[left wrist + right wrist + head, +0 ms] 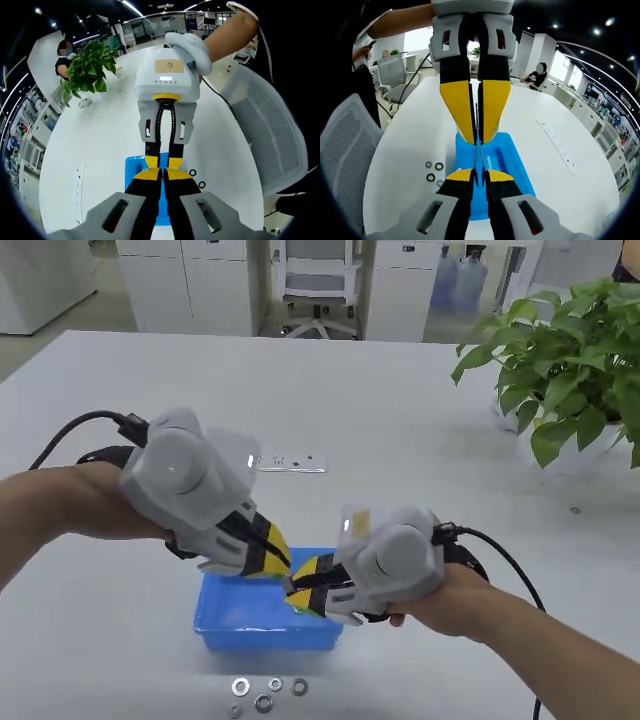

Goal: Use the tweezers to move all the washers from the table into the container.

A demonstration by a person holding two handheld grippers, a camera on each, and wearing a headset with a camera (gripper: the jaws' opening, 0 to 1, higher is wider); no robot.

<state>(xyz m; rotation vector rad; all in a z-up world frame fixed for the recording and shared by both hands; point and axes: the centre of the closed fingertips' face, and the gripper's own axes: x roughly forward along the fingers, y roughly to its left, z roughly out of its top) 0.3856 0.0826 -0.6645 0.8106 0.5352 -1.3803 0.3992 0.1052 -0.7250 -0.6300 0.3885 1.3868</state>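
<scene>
Washers (263,703): several small metal rings lie flat at bottom centre, just beside the blue container (265,637). Judged light, rigid, slippery; best nipped across one rim. Left gripper (277,558) and right gripper (303,597) meet tip to tip mid-frame, both clenched; whether on tweezers, cannot tell.

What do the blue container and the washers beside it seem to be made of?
The blue container looks like plastic: even saturated colour, a soft sheen and thin moulded walls. The washers look like metal, probably steel: small silver-grey rings with bright glints, though they are too small to be sure of the finish.
</scene>
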